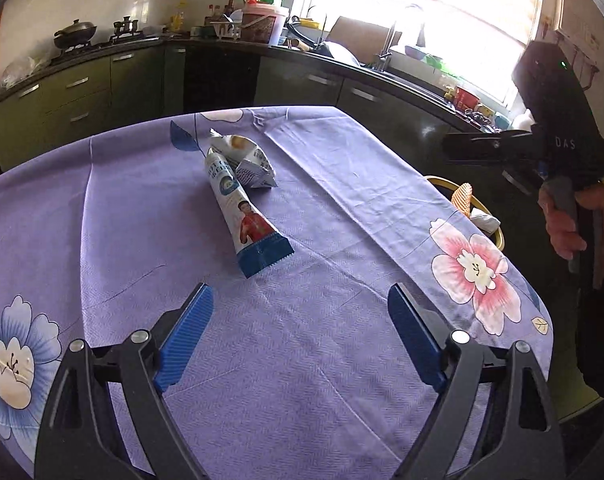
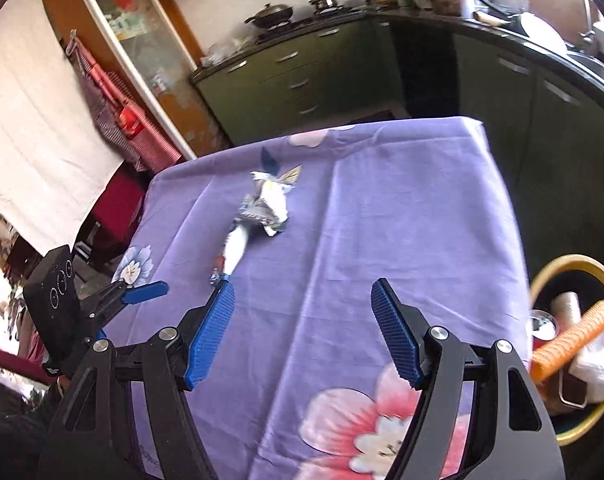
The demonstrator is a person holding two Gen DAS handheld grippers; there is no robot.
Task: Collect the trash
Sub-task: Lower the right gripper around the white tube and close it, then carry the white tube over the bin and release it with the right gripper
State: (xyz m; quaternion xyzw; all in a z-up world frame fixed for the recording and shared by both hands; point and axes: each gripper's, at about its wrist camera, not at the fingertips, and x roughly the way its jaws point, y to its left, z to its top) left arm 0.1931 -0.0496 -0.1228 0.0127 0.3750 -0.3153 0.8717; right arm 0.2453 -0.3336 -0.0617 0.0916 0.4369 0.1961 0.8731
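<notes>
Left wrist view first: the left gripper (image 1: 300, 334) hangs over the purple floral tablecloth (image 1: 342, 208), its ribbed blue pads (image 1: 185, 338) spread wide with nothing between them. Just above the left pad, centre-left of the frame, lies the long wrapper (image 1: 245, 216), a flattened glossy tube, white with a red-clad figure printed on it and a blue crimped end pointing towards the claw. Touching its far end sits a crumpled white packet (image 1: 243, 156), creased and puffy. At the right edge, past the table's rim, a yellow-rimmed bin (image 1: 498, 236) peeks out below the other tool.

Over to the right wrist view: the right gripper (image 2: 303, 330) is also splayed open and empty (same ribbed blue pads (image 2: 211, 334)). The wrapper (image 2: 233, 252) runs up from the tip of the left pad, blurred here, so I can't say whether they touch. Lower right, the bin (image 2: 574, 264) holds an orange ridged tube (image 2: 574, 336) and white scraps.
</notes>
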